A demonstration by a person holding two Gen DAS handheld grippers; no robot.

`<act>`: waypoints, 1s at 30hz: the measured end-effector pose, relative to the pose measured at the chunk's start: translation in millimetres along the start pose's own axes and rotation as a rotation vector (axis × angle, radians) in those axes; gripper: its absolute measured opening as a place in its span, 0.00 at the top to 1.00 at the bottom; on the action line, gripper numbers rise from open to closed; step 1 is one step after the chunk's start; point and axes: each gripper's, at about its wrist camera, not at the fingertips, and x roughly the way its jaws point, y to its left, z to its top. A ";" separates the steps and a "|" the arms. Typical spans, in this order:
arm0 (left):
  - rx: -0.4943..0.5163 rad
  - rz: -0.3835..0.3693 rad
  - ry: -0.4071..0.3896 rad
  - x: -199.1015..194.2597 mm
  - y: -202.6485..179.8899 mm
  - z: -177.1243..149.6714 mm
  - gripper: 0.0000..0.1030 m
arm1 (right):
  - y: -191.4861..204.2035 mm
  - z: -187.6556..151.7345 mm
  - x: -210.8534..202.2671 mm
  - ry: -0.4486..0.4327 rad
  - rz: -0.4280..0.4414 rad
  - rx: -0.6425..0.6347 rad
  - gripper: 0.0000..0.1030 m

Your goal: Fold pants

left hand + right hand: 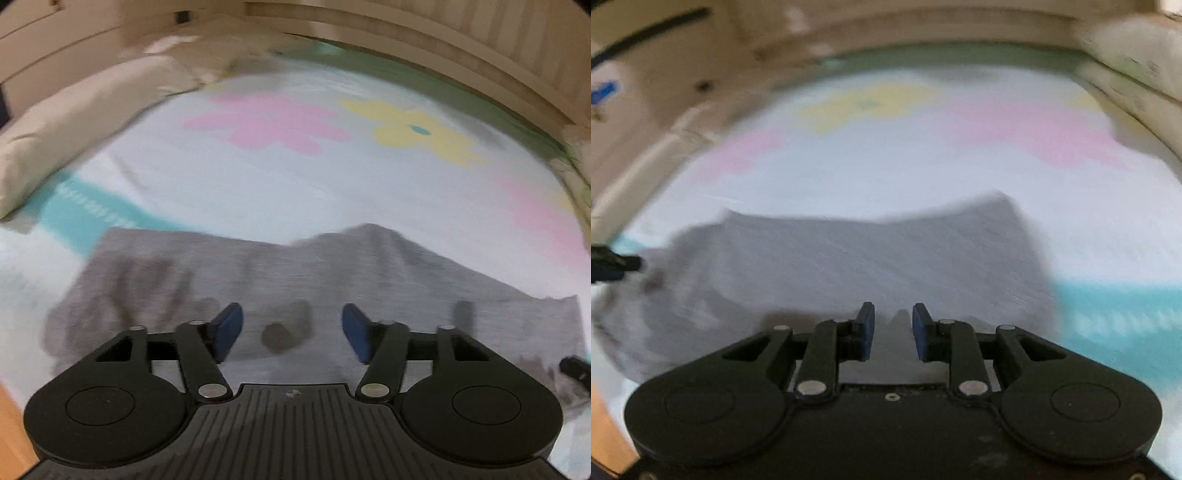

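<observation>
Left claw empty, grey pants, no legible writing

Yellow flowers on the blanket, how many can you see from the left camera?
1. The yellow flower is printed on the blanket beyond the gray pants, beside a pink flower. Others may hide under the pants.

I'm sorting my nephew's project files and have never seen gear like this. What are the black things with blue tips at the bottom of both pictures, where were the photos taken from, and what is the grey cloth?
Each picture comes from a camera mounted on a hand-held gripper, looking forward along its two fingers. The first shows the left gripper, jaws wide apart and empty. The second shows the right gripper, jaws narrower, also pinching nothing. Below both lie grey pants, partly folded, on a bedspread with pink and yellow flowers. A cream pillow sits at the left. Both pictures are blurred.
</observation>
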 end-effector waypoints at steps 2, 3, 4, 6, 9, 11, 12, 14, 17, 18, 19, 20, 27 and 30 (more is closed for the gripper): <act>-0.056 0.015 -0.001 -2.2 21.4 -3.3 0.42 | 23.1 8.2 3.7 -0.018 0.083 -0.011 0.76; -0.084 0.018 0.004 -2.9 31.5 -4.5 0.41 | 34.0 10.8 4.9 -0.018 0.118 -0.011 0.76; -0.107 0.017 0.008 -4.2 40.7 -5.1 0.41 | 45.9 16.1 10.1 -0.014 0.157 -0.008 0.76; -0.144 0.017 0.004 -7.1 55.6 -5.0 0.39 | 65.8 24.3 25.8 -0.005 0.224 -0.008 0.76; -0.168 0.024 -0.023 -14.2 69.2 -1.8 0.38 | 103.7 35.5 47.8 0.009 0.277 -0.067 0.76; -0.182 0.016 -0.038 -17.2 73.2 -0.5 0.35 | 129.9 41.4 68.8 0.032 0.298 -0.105 0.76; -0.190 0.001 -0.043 -17.9 75.3 0.2 0.33 | 142.2 43.6 76.4 0.043 0.302 -0.122 0.76; -0.191 -0.024 -0.043 -16.6 77.6 1.7 0.31 | 159.8 51.3 96.9 0.054 0.297 -0.152 0.76; -0.177 -0.027 -0.041 -14.7 79.3 -1.1 0.31 | 178.5 62.2 125.7 0.070 0.262 -0.192 0.76; -0.175 -0.026 -0.037 -14.0 80.6 -1.8 0.31 | 181.4 65.4 137.4 0.081 0.238 -0.191 0.76; -0.176 -0.026 -0.031 -12.7 83.2 -2.5 0.31 | 181.2 69.4 140.7 0.093 0.216 -0.185 0.78; -0.183 -0.024 -0.025 -11.4 86.6 -3.6 0.31 | 179.1 71.8 153.0 0.113 0.175 -0.174 0.83; -0.264 -0.042 0.001 -14.1 111.1 -13.8 0.30 | 170.2 78.6 172.4 0.130 0.133 -0.139 0.92; -0.301 -0.062 0.001 -19.3 120.7 -19.7 0.30 | 177.7 77.3 177.3 0.130 0.128 -0.178 0.91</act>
